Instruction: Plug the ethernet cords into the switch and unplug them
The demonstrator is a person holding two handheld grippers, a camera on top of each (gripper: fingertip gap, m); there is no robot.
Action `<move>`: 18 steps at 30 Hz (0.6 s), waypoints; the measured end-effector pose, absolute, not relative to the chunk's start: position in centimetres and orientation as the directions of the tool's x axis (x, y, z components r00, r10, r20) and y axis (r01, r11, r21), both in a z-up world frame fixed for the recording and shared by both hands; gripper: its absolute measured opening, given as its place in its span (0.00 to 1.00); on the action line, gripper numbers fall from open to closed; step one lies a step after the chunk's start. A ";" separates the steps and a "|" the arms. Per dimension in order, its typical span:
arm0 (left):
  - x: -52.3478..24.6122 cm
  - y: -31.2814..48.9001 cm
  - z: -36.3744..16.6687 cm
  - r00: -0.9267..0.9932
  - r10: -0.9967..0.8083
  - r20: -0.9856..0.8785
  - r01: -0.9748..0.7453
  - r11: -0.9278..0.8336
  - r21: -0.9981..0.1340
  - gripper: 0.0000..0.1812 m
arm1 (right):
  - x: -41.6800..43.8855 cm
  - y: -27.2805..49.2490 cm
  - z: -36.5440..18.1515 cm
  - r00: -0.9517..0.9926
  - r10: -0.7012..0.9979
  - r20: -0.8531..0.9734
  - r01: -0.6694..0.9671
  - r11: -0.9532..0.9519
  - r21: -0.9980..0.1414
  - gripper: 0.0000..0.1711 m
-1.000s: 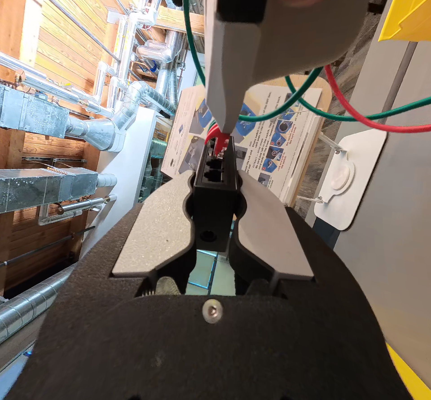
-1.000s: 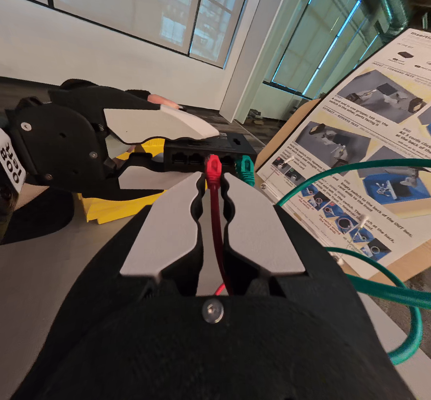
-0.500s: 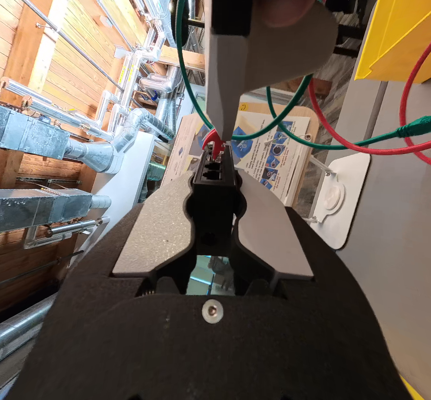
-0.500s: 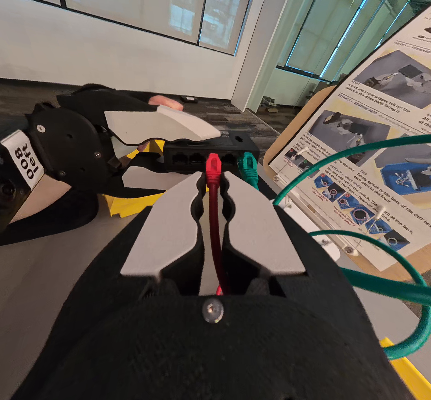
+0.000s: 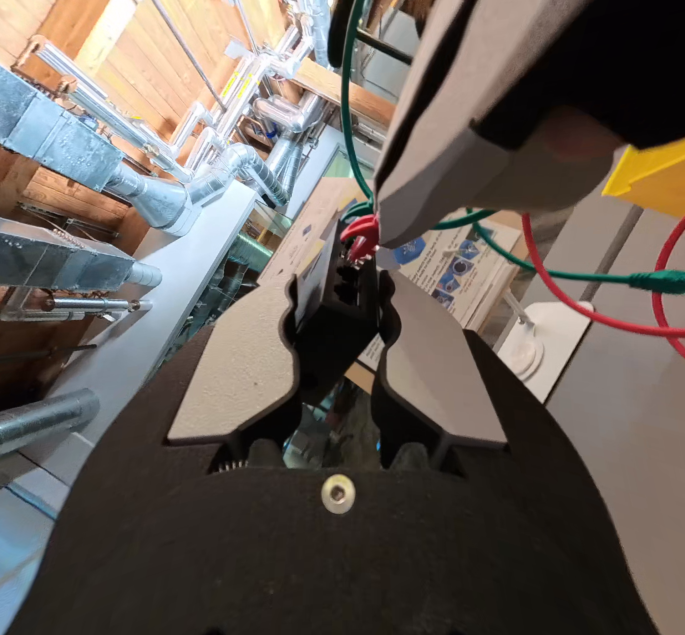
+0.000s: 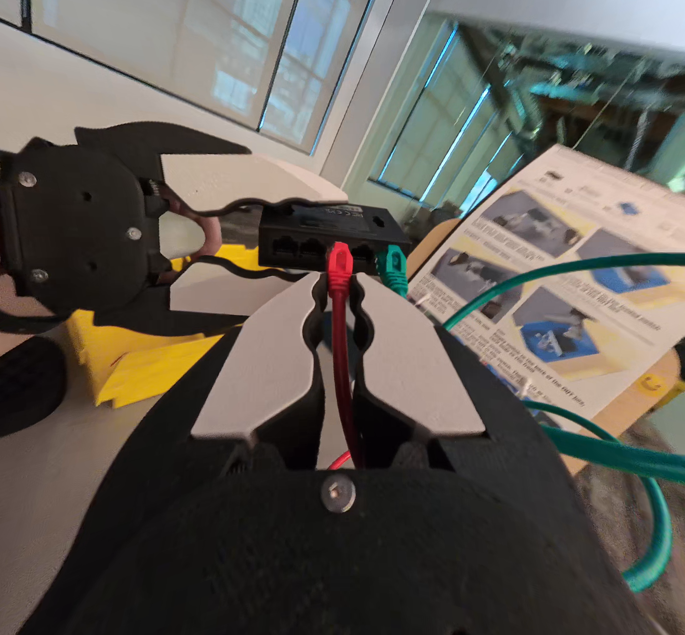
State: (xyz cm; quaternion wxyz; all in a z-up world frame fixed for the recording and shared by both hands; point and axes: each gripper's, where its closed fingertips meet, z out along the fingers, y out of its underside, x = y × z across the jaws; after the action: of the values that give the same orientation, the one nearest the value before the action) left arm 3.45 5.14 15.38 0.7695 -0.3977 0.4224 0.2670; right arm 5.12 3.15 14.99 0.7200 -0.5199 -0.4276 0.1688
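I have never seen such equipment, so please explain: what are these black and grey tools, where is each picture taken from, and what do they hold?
A person holds two hand-held pincers, each with a camera looking along its two grey fingers. In the left camera's picture, the left tool clamps a small black plastic network switch. In the right camera's picture, the right tool grips a red ethernet cord at the switch's ports; a green ethernet cord sits in a port beside it. On the grey table lie a yellow plastic bin and an illustrated instruction sheet.
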 end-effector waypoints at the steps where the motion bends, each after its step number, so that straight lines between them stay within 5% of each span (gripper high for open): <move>1: 3.3 4.8 15.8 0.521 0.069 -0.851 -0.728 0.557 -0.400 0.26 | 5.2 3.0 15.5 0.602 0.652 0.460 0.193 0.440 -0.877 0.07; 7: 3.2 2.8 17.1 0.578 -0.078 -0.813 -0.601 0.634 -0.488 0.45 | 6.3 2.2 17.3 0.674 0.556 0.486 0.157 0.535 -0.830 0.07; 14: 2.2 0.4 19.5 0.663 -0.564 -0.493 -0.106 0.580 -0.807 0.46 | 7.0 1.9 18.0 0.717 0.440 0.541 0.201 0.613 -0.764 0.07; 18: 2.1 0.3 20.1 0.641 -0.692 -0.332 0.069 0.483 -0.873 0.46 | 6.4 1.3 18.1 0.723 0.381 0.576 0.228 0.656 -0.719 0.07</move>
State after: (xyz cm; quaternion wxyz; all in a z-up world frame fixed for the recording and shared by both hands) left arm 2.10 0.29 20.12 0.7877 -0.4473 0.3480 -0.2417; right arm 6.37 1.28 18.11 0.8318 -0.4119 -0.3692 0.0461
